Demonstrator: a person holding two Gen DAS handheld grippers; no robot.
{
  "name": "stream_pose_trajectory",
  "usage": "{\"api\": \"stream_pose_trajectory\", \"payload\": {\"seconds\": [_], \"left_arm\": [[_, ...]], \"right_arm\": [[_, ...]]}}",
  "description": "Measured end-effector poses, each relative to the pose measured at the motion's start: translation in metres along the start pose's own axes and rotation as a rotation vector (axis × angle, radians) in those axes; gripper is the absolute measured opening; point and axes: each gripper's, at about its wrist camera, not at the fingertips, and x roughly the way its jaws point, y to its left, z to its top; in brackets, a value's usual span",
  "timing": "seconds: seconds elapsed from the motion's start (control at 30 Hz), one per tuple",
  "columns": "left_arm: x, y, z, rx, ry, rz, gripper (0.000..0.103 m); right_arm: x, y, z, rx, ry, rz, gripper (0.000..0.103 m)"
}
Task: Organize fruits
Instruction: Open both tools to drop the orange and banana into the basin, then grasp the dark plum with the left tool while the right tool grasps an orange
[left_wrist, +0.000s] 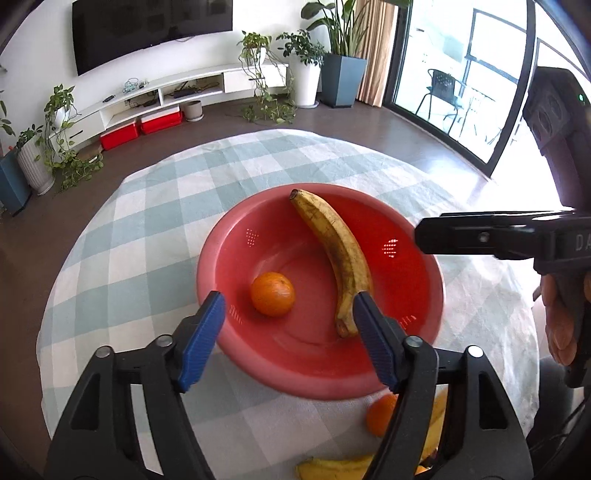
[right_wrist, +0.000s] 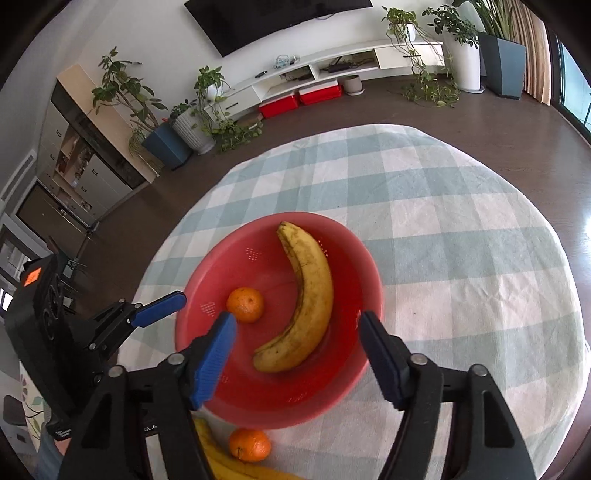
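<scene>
Partly hidden: loose banana (right_wrist: 221, 461) | loose orange (left_wrist: 380, 413) behind hand-held gripper (left_wrist: 288, 339)

Daylight enters through the glass doors (left_wrist: 461, 74) at the right of the left wrist view; the panes are overexposed to near white, with glare spilling onto the floor beside them. Illumination across the checked tablecloth (right_wrist: 461, 236) is bright and even, with soft, weak shadows. The red bowl (left_wrist: 258, 354) shows motion blur along its near rim in both views, while the banana (left_wrist: 340, 251) inside it stays fairly sharp. Small perforated patches in the bowl wall glow where light passes through. Fisheye distortion bends the wall, floor and door frames strongly toward the edges. Black vignetting fills all corners. The television (left_wrist: 147, 29) carries faint reflections
</scene>
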Motion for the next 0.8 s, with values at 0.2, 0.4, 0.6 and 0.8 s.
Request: {"api": "stream_pose_trajectory", "payload": {"seconds": [0.2,0.4,0.6,0.8], "left_arm": [[-0.062,0.003,-0.057,-0.095,-0.077,-0.053,0.089],[-0.096,-0.009,-0.136,-0.189,-0.064,-0.104,0.103],[-0.119,-0.049,-0.195,-0.124,-0.053,-0.102,0.103],[-0.113,-0.07,-0.217,-0.034,0.01,-0.089,0.099]], "right_arm": [[-0.063,-0.008,-0.06,0.07,-0.098,0.162,0.097],[-0.1,0.012,-0.147,-0.03,-0.182,0.127,0.097],[-0.106,0.034,-0.219,-0.141,-0.205,0.101,0.093],[-0.097,0.034,-0.24,-0.137,-0.164,0.056,0.082]]}}
